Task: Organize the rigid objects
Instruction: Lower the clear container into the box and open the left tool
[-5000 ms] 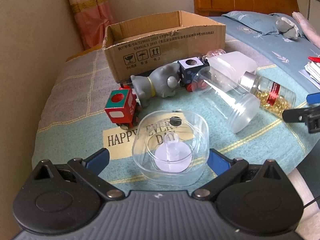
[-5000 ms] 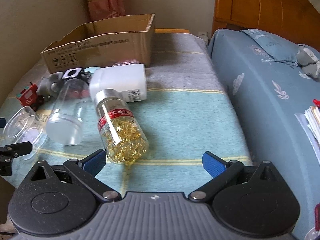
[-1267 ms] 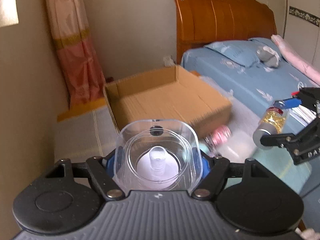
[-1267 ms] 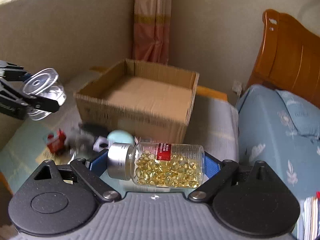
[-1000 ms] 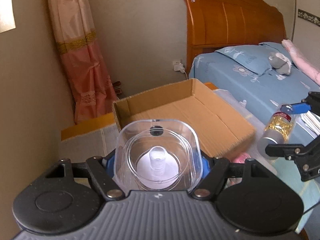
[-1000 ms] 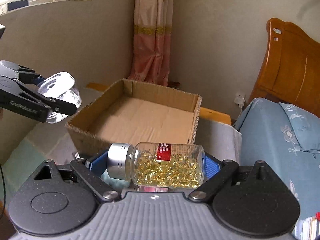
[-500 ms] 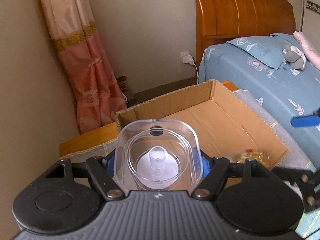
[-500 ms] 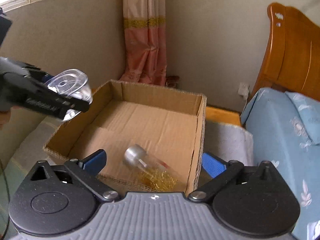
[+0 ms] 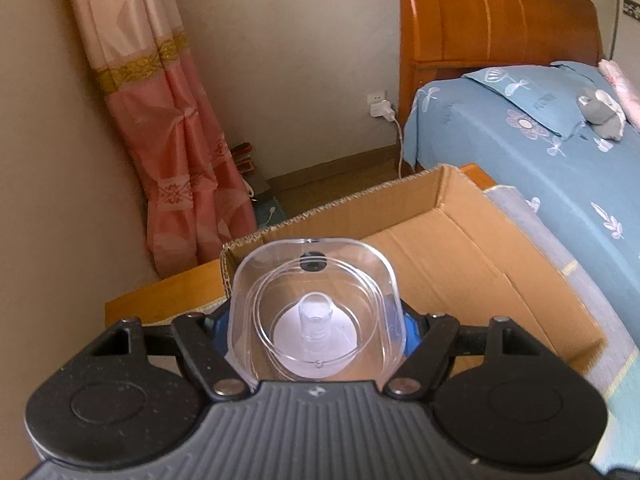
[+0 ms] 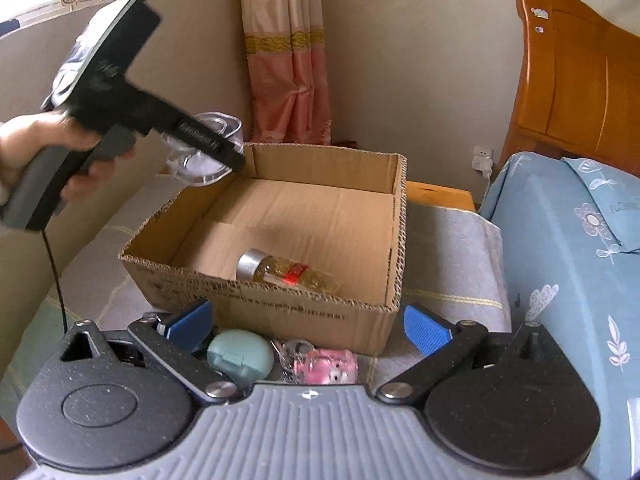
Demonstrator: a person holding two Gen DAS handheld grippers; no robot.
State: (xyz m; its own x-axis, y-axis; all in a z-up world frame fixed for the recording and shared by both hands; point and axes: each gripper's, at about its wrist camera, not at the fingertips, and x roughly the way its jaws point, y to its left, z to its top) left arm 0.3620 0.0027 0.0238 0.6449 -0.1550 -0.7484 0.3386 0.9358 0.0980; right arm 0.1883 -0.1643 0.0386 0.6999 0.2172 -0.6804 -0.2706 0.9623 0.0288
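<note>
A clear plastic lid-like container (image 9: 314,312) with a white inner disc sits between my left gripper's (image 9: 316,322) blue pads, which are shut on it. In the right wrist view that same container (image 10: 208,148) hangs over the far left corner of the open cardboard box (image 10: 394,240). A glass bottle of yellow capsules (image 10: 288,272) with a silver cap lies on its side on the box floor, near the front wall. My right gripper (image 10: 306,324) is open and empty, just in front of the box's near wall.
A mint-green case (image 10: 240,354) and a pink toy (image 10: 326,366) lie on the cloth in front of the box. A person's hand (image 10: 48,152) holds the left gripper. A blue-covered bed (image 10: 568,240) with a wooden headboard (image 9: 492,20) is at the right, a pink curtain (image 9: 168,128) behind.
My right gripper opened and the capsule bottle dropped into the box. My left gripper carried the clear container forward, over the box's far left corner.
</note>
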